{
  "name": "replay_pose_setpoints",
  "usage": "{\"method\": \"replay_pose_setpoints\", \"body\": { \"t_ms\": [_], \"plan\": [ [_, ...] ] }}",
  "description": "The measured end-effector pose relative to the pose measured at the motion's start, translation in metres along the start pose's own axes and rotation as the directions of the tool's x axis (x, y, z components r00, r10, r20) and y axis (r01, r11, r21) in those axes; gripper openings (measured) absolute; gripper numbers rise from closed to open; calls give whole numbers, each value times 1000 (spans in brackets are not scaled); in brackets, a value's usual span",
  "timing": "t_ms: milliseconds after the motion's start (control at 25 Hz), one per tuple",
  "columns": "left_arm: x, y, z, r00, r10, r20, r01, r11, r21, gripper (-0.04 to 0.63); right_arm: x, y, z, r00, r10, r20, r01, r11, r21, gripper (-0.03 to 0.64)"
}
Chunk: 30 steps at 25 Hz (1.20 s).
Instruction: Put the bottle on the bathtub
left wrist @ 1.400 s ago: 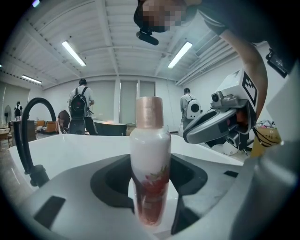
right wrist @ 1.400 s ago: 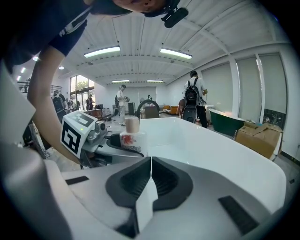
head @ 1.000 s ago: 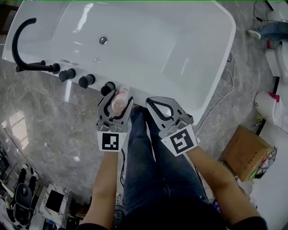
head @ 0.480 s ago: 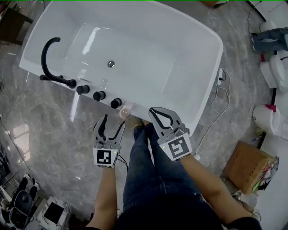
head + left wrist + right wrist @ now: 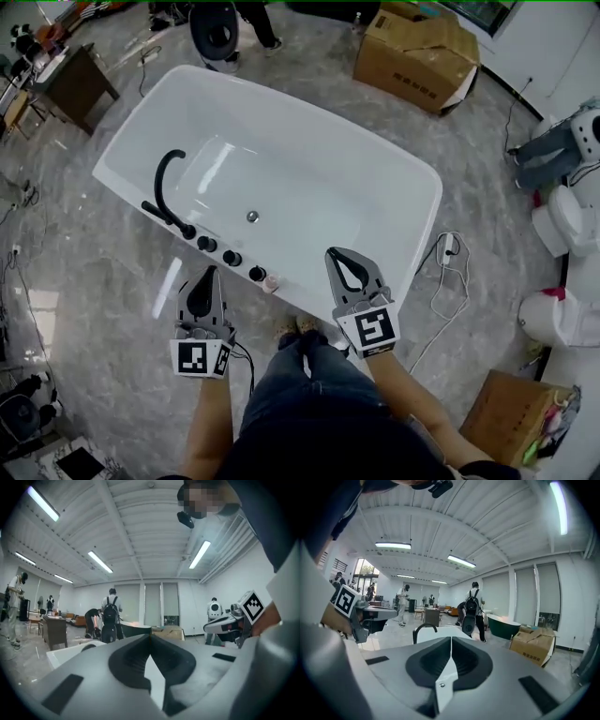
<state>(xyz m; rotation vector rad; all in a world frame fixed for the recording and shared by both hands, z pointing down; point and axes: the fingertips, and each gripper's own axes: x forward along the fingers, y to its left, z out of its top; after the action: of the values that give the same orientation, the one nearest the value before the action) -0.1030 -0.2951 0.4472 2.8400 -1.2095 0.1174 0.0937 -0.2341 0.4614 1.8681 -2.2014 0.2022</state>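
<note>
The left gripper (image 5: pixel 209 274) hangs over the grey floor just short of the bathtub (image 5: pixel 328 187), and its own view shows the two fingers (image 5: pixel 126 663) pressed together at the tips with nothing between them. Just ahead of those fingertips and a little to their right, a row of black knobs (image 5: pixel 232 258) runs along the near rim, leading away left to the curved black faucet (image 5: pixel 167 183).

The bottle (image 5: pixel 271 282), small, pale and pinkish, stands on that same rim just beside the last knob. It is apart from both grippers: ahead and to the right of the left fingertips, and to the left of the right ones and a little nearer the person, roughly midway between the two.

The right gripper (image 5: pixel 335 253) reaches over the near rim, its fingers likewise closed on each other and empty in its own view.

With the bottle on the tub edge and neither gripper touching it, the placing step looks finished. It seems upright, though it is too small here to be sure. What comes next calls only for keeping both grippers clear of the rim, since a brush from either closed tip could tip the bottle into the basin or onto the floor
</note>
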Motion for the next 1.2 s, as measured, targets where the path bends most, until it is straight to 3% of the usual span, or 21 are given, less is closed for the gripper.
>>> {"method": "replay_pose_setpoints", "body": {
  "t_ms": [160,320,440,640,880,1200],
  "plan": [
    [-10,10,79,990,91,106,-95,995,30,23,-11,2,68,996,9,91,-5,999,-42,28],
    [-28,10,139,974,174,144,-185,980,67,23,-19,9,124,981,61,187,-42,994,-102,28],
    [-55,19,167,960,228,159,-243,967,80,23,-16,37,166,955,122,269,-85,986,-146,28],
    [-110,34,204,917,330,224,-361,926,111,23,-18,93,219,905,235,355,-174,965,-195,28],
    [-136,31,222,908,342,240,-375,921,107,23,-29,129,243,872,302,386,-234,948,-214,28],
    [-136,11,225,922,300,246,-332,938,102,23,-41,130,244,879,290,378,-224,952,-208,26]
  ]
}}
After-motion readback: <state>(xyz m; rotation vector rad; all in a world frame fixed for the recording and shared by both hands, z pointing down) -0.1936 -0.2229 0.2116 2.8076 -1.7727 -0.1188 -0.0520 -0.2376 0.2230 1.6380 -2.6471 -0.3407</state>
